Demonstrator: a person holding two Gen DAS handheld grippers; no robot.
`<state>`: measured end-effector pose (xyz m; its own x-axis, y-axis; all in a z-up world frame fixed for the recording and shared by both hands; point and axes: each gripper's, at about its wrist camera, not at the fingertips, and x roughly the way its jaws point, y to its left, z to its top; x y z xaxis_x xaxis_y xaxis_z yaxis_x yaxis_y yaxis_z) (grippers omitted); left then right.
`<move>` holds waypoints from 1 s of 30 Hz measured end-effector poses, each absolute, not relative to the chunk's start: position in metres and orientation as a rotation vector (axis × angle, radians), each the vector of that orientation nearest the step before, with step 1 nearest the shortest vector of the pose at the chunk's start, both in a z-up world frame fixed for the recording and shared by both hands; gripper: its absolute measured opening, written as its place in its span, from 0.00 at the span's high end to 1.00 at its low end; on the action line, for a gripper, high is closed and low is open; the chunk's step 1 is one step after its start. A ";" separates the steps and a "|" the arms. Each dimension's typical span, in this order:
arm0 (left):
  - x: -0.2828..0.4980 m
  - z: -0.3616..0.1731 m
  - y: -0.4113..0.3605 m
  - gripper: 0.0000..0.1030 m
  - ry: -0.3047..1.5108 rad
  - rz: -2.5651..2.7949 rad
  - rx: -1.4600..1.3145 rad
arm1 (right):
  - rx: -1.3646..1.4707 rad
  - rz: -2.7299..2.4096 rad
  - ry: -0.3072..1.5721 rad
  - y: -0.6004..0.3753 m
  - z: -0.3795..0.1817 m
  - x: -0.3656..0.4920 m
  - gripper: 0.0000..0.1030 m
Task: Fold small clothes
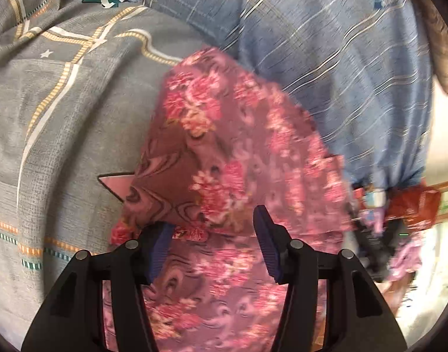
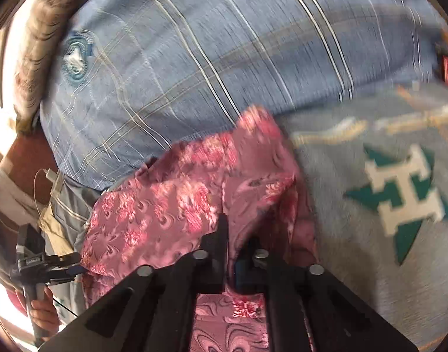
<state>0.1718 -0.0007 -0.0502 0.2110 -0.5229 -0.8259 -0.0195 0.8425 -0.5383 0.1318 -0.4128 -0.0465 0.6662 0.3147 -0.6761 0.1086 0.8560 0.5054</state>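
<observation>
Right wrist view: the pink floral garment lies bunched on the grey bedsheet against a blue striped pillow, the right gripper tilted down, pinching its fold. The left gripper hangs spread over the cloth.

Garment on bedsheet, btwn fingers

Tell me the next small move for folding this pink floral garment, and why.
Probably close the left gripper on the pink floral fabric garment: its jaws stand open over the cloth, gripping nothing, while the right gripper is already shut on a fold of it. The garment lies rumpled on the grey patterned bedsheet, needing both ends held.
</observation>
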 end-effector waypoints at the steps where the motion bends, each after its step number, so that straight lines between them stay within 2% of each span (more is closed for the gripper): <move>1: 0.171 -0.055 -0.002 0.49 1.333 -0.368 -0.486 | 0.534 0.112 0.809 -0.416 -0.038 0.129 0.98; 3: 0.168 -0.056 -0.002 0.50 1.327 -0.366 -0.476 | 0.474 0.058 0.813 -0.418 -0.036 0.131 0.98; 6: 0.161 -0.051 0.002 0.50 1.355 -0.377 -0.473 | 0.407 0.010 0.937 -0.417 -0.060 0.142 0.98; 8: 0.149 -0.043 0.011 0.50 1.355 -0.395 -0.472 | 0.446 0.015 0.904 -0.421 -0.054 0.131 0.90; 10: 0.132 -0.029 0.024 0.50 1.322 -0.413 -0.447 | 0.501 0.045 0.864 -0.426 -0.041 0.112 0.88; 14: 0.085 -0.016 0.055 0.47 1.287 -0.418 -0.386 | 0.533 0.125 0.837 -0.429 -0.018 0.047 0.61; 15: 0.077 -0.019 0.059 0.46 1.299 -0.419 -0.381 | 0.527 0.137 0.850 -0.429 -0.018 0.030 0.58; 24: -0.010 -0.063 0.058 0.46 1.469 -0.470 -0.303 | 0.540 0.037 0.998 -0.447 -0.058 -0.122 0.58; 30: -0.043 -0.073 0.060 0.46 1.535 -0.497 -0.335 | 0.569 0.031 1.057 -0.448 -0.078 -0.167 0.59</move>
<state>-0.0431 0.0602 -0.0730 -0.0324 -0.5051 -0.8624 0.0967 0.8573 -0.5057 -0.1673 -0.4481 -0.0785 0.5054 0.2903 -0.8126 0.2425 0.8560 0.4566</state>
